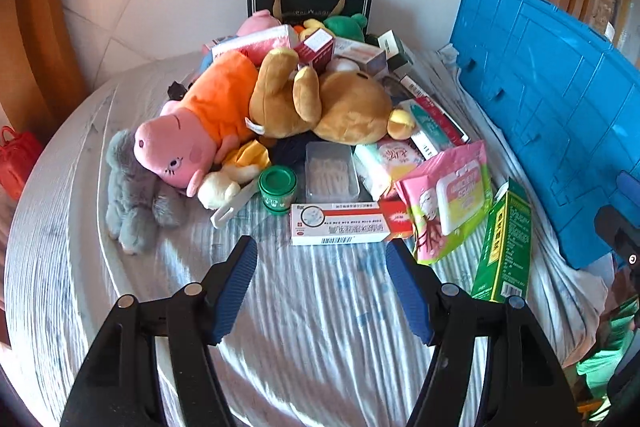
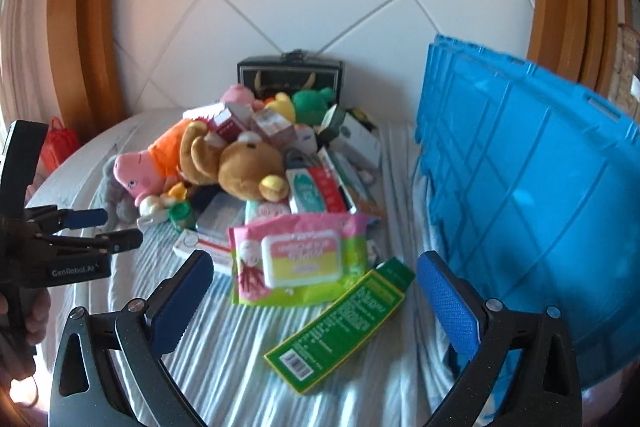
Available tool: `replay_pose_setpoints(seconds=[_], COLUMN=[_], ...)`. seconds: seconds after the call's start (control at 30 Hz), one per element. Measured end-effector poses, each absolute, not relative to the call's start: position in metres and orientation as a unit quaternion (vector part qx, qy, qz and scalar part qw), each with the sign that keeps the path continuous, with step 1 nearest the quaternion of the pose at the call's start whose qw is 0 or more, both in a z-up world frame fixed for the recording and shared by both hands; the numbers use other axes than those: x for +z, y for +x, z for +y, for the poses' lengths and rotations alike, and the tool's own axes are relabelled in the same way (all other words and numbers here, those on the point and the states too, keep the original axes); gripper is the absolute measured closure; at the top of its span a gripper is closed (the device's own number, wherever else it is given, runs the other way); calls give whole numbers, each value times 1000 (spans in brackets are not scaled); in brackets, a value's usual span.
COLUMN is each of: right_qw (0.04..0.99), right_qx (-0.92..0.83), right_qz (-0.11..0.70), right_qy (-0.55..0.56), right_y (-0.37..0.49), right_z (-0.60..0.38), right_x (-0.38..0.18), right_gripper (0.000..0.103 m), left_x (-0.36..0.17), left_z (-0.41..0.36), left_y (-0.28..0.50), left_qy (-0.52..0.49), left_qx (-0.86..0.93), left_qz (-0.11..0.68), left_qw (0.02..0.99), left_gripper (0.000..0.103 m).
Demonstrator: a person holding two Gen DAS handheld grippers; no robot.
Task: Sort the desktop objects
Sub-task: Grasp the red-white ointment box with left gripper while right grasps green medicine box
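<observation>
Blue plastic crate (image 2: 532, 219): ribbed, moulded panels, tipped on its side at the right edge of the counter (image 1: 312, 307); interior not visible. Black box (image 1: 308, 1) with a metal clasp, upright at the back against the white tiled wall; contents hidden.

Heap at the counter's centre, on a striped, wrinkled cloth: pink plush pig (image 1: 188, 135) in an orange dress, brown plush bear (image 1: 332, 103), grey furry toy (image 1: 132, 187), round green jar (image 1: 277, 189), clear lidded plastic case (image 1: 331, 171), red-and-white carton (image 1: 344, 223), glossy pink wipes pack (image 2: 300, 255), flat green carton (image 2: 344, 323).

Left claw (image 1: 321, 259): released, jaws apart over bare cloth, just short of the red-and-white carton. Right claw (image 2: 314, 283): released, jaws wide, nothing gripped.

The right wrist view alone shows the left claw side-on with a hand (image 2: 34, 311) on its handle.
</observation>
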State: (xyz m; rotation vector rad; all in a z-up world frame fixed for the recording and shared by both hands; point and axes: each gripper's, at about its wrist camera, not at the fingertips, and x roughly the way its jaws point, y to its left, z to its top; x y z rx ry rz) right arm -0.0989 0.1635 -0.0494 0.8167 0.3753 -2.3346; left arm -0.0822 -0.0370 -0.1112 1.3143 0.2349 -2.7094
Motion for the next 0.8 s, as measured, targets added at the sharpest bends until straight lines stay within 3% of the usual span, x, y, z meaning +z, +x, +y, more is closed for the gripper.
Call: replay_pose_setpoints(seconds=[0.3,0.7,0.8], right_qw=[247,144,130], right_qx=[-854,-828,-818], right_qz=[115,74,70], right_qy=[444,537,556], right_y=[-130,-161,-171], right_z=[162,173,173], right_x=[-106,-149,-159], right_gripper=[0,0,0], left_x=[-160,-205,-208], left_z=[-39,-23,-17], left_y=[-130,-198,-207], left_qy=[486,526,532], left_qx=[-873,-839,-834], left_qz=[7,-71,-75], left_qw=[-26,-122,-126], left_gripper=[37,36,22])
